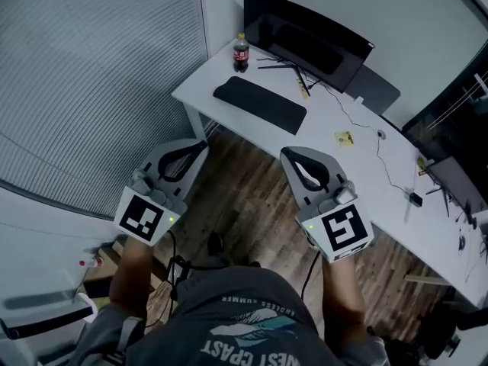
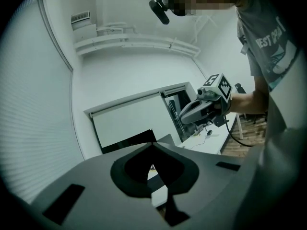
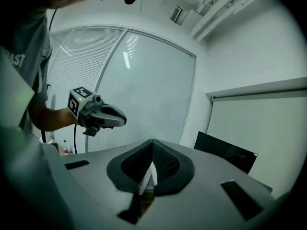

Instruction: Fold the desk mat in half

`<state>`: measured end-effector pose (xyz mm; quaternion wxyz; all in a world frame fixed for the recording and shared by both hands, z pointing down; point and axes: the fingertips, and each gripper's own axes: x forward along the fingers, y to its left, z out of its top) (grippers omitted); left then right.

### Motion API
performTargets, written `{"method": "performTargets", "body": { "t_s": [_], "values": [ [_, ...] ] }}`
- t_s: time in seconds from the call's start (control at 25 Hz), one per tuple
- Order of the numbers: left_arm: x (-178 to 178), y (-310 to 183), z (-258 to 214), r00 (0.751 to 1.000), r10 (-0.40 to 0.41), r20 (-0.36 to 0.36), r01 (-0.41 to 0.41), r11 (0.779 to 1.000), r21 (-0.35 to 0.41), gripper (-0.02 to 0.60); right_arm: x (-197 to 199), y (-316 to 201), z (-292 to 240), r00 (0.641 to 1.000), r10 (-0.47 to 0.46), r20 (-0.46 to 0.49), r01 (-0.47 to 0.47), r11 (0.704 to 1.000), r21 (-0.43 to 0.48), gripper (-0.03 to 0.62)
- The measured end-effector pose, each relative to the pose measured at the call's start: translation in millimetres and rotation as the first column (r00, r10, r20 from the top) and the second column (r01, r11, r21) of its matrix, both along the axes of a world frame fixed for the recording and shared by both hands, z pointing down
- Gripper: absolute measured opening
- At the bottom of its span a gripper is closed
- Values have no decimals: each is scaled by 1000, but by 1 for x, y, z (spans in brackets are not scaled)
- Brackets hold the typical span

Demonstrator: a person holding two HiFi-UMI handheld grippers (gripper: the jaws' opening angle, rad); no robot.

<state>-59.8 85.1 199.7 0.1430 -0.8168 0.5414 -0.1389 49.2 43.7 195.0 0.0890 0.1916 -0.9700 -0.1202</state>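
The desk mat is a black rectangle lying flat and unfolded on the white desk, in front of the monitor. Both grippers hang over the wooden floor, well short of the desk and apart from the mat. My left gripper is shut and holds nothing; its own view looks up at the wall over its closed jaws. My right gripper is also shut and empty, its jaws pointing toward the blinds. Each gripper view shows the other gripper: the right gripper and the left gripper.
A dark monitor stands behind the mat, and a cola bottle sits at the desk's far left corner. A yellow note and thin cables lie on the desk to the right. Window blinds fill the left side.
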Motion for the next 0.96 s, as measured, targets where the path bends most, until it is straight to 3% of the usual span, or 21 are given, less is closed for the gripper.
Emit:
{"method": "performTargets", "body": {
  "t_s": [0.28, 0.44, 0.96],
  "values": [
    [30, 39, 24, 997, -77, -19, 75, 995, -64, 17, 36, 40, 13, 999, -43, 15, 44, 997, -56, 25],
    [34, 58, 27, 995, -104, -6, 104, 993, -50, 17, 52, 53, 30, 993, -98, -66, 96, 995, -37, 25],
    [36, 93, 43, 987, -159, 10, 160, 984, -76, 17, 52, 74, 44, 983, -166, -82, 161, 985, -70, 25]
  ]
}}
